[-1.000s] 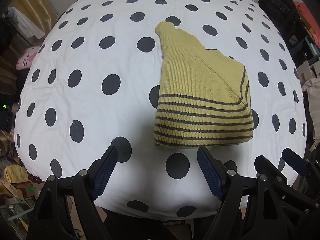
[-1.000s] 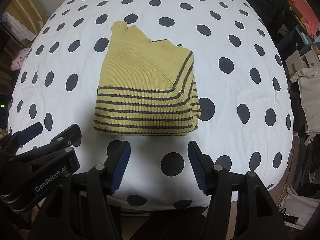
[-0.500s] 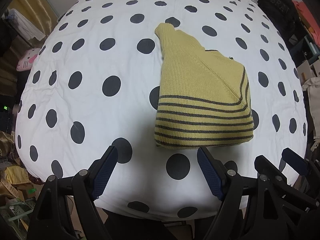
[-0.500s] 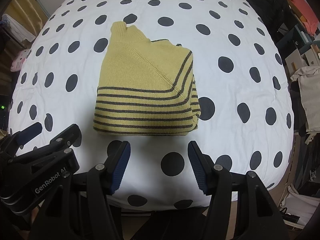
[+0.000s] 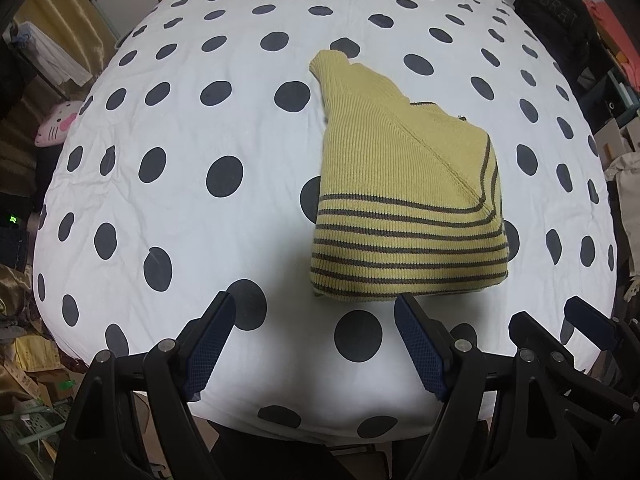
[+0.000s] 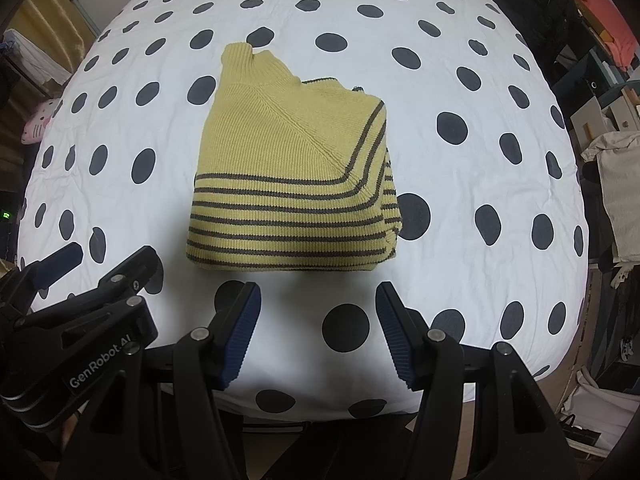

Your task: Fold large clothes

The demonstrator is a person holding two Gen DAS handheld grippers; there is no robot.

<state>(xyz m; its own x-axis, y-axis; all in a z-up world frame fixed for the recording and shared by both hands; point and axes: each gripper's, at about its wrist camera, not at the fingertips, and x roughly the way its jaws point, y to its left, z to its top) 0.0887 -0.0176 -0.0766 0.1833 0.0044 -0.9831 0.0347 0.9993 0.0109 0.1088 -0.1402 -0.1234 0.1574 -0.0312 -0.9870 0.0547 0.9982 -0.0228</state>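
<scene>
I see the yellow striped sweater (image 5: pixel 404 196) (image 6: pixel 292 184) lying folded into a compact block on the bed (image 5: pixel 180 184) (image 6: pixel 480 160), which is covered in a white sheet with dark dots. My left gripper (image 5: pixel 316 340) hangs over the near edge of the bed with its fingers spread and nothing between them. My right gripper (image 6: pixel 318 332) sits just beside it, fingers likewise released, short of the sweater's striped hem.
</scene>
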